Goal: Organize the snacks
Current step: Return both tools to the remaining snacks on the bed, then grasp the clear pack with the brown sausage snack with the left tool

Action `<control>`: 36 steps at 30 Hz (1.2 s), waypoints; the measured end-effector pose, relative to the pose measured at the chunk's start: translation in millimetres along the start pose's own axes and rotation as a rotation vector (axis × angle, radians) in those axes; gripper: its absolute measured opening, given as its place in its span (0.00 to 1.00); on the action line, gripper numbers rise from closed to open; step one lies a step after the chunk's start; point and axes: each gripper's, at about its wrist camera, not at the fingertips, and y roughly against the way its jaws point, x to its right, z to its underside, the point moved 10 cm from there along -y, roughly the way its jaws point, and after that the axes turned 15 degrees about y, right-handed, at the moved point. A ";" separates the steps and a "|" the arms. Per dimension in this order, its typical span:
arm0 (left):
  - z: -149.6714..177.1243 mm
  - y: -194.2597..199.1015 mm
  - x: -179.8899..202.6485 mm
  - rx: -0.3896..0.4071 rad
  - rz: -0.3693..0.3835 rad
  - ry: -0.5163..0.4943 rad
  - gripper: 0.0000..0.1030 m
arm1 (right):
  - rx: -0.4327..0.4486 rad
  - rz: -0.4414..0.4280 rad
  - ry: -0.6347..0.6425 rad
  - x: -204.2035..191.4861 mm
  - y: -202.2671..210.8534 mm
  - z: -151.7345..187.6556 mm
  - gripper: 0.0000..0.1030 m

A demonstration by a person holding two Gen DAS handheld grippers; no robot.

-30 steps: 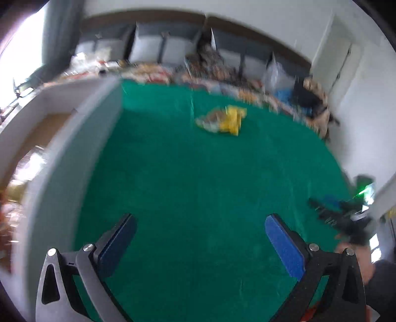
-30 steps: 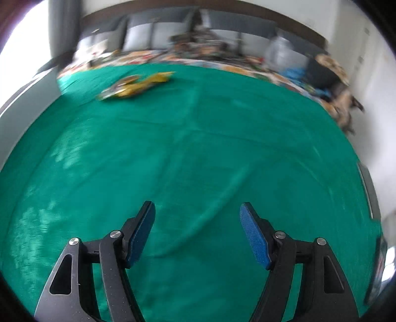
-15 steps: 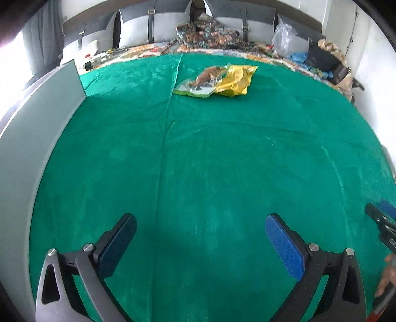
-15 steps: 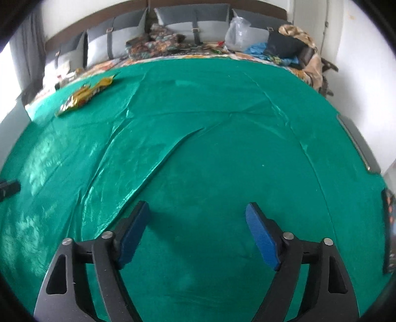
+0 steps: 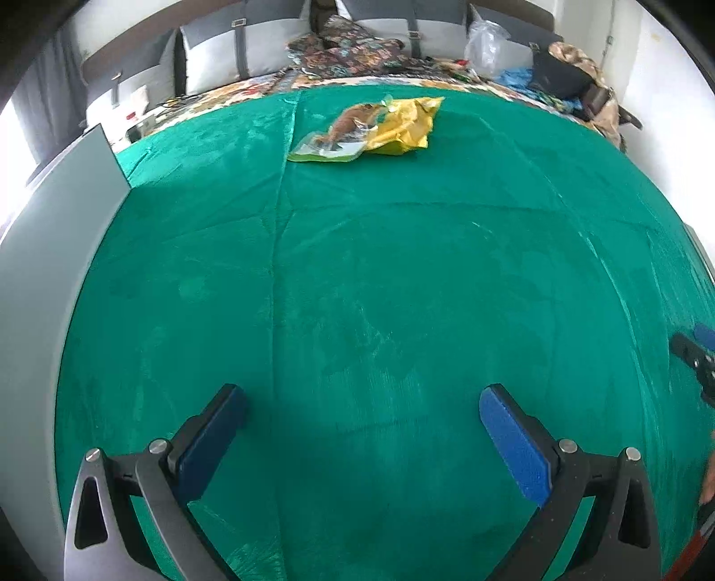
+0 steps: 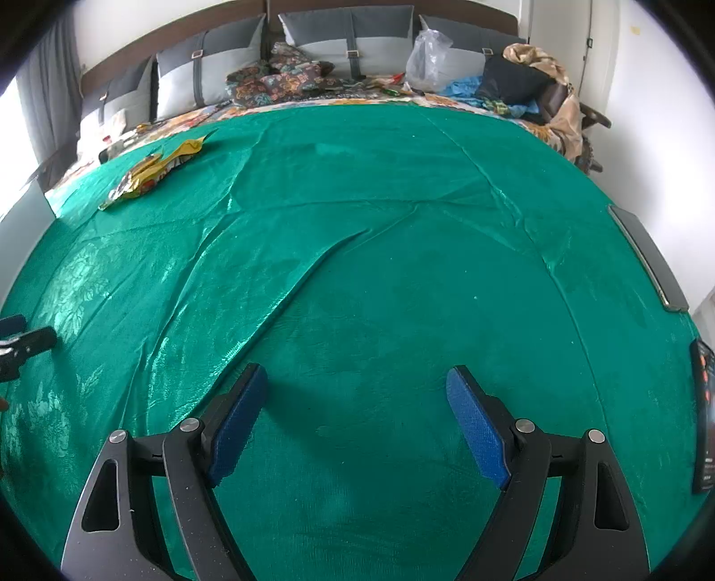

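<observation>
A wide green cloth point(image 5: 380, 290) fills almost all of both views; it is creased, with one long fold running diagonally through the middle of the right wrist view. What lies under it I cannot tell, so I call it only the cloth. Behind it, across the top of both frames, stands a row of grey cushions point(image 6: 348, 31) with patterned fabric, a clear plastic bag point(image 6: 426, 53) and other clutter heaped before them. A grey panel point(image 5: 40, 277) rises along the left edge of the left wrist view.

The snack packets point(image 5: 371, 129), one green-edged and clear, one yellow, lie touching each other at the upper centre of the left wrist view; in the right wrist view the same packets point(image 6: 152, 172) sit in the upper left, well apart from both tools.

A second ago the left view was blurred and tilted toward the grey panel, and the packets were small and smeared. Now it is sharp and squared on them, so the swing seems finished and the packets are the likely next target. The right view has likewise steadied.

The left claw point(image 5: 362, 429) is spread wide with nothing between its blue pads, low over bare cloth. The right claw point(image 6: 355, 420) is also spread wide and empty; its tip shows at the right edge of the left view.
</observation>
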 end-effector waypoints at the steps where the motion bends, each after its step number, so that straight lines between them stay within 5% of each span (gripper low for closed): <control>1: 0.1 0.0 0.1 -0.004 0.005 -0.010 1.00 | 0.000 0.000 0.000 2.3 0.2 1.0 0.82; 5: -14.0 -6.9 3.3 -0.102 0.012 -0.069 0.99 | 0.000 0.000 0.000 -0.1 0.0 0.1 0.82; 12: -125.5 2.1 12.0 -0.014 0.136 -0.078 0.99 | 0.001 0.001 0.000 -1.0 -0.1 -0.4 0.82; 17: -186.8 -33.3 24.9 0.004 0.076 -0.146 0.99 | 0.001 0.001 0.000 -1.1 -0.1 -0.2 0.82; 22: -225.0 -67.6 43.6 0.010 0.098 -0.116 0.96 | 0.001 0.001 0.000 0.9 -0.1 0.7 0.82; 25: -228.0 -97.0 41.7 -0.044 0.091 -0.082 0.82 | 0.000 0.002 0.000 -1.0 -0.2 0.1 0.82; 27: -221.3 -110.0 41.1 -0.084 0.113 -0.075 0.57 | 0.001 0.002 0.000 -1.3 -0.3 -0.1 0.82; 29: -220.9 -108.7 36.2 -0.062 0.127 -0.048 0.49 | 0.001 0.002 0.000 -0.5 -0.2 0.3 0.82; 32: -207.0 -100.8 23.2 -0.040 0.118 -0.034 0.47 | 0.001 0.002 0.000 -1.3 -0.2 0.0 0.82; 36: -162.7 -69.6 -20.4 -0.034 0.057 0.132 0.47 | 0.001 0.002 0.000 -1.4 -0.3 0.1 0.82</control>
